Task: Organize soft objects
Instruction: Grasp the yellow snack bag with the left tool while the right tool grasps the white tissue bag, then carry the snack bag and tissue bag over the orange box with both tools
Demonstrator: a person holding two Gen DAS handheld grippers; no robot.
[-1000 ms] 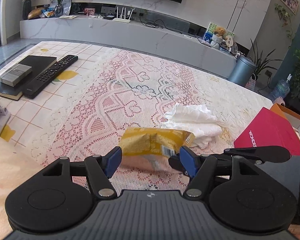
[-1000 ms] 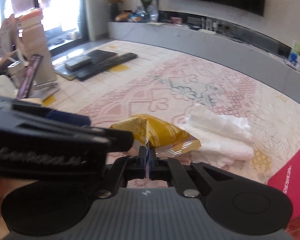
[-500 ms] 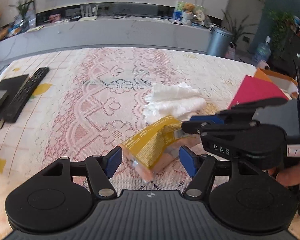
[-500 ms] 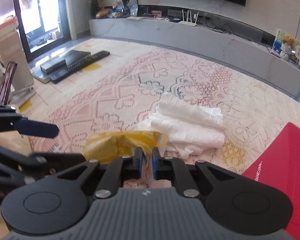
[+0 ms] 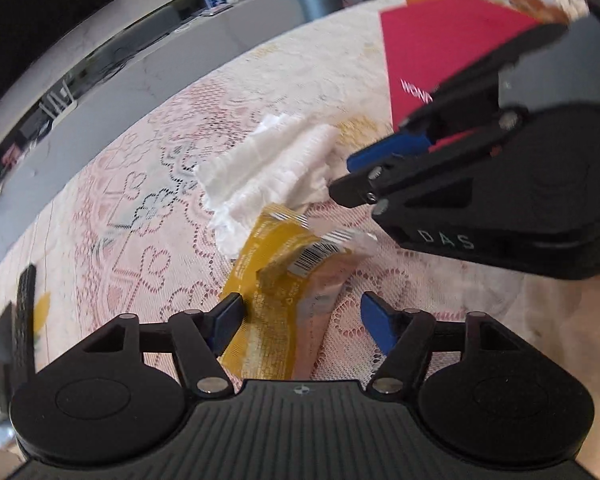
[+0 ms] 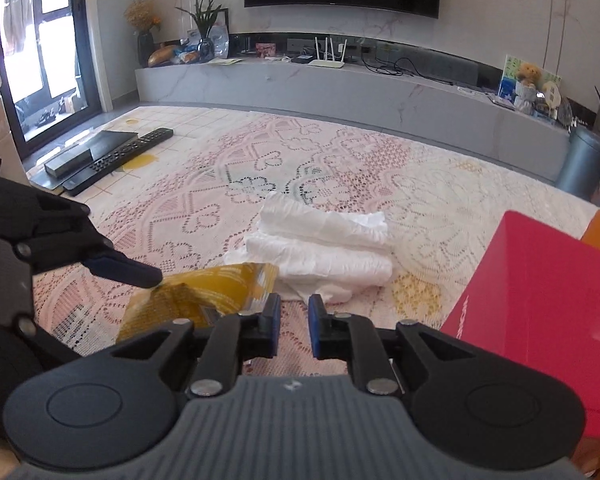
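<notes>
Two grippers flank crinkly yellow foil snack packet on pink lace tablecloth.
Left gripper spread around it, likely lining up a pinch; right gripper slightly parted, empty, near folded white cloth.

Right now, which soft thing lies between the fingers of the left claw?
The yellow snack bag, between the open left claw; the white folded cloth lies farther ahead.
</notes>
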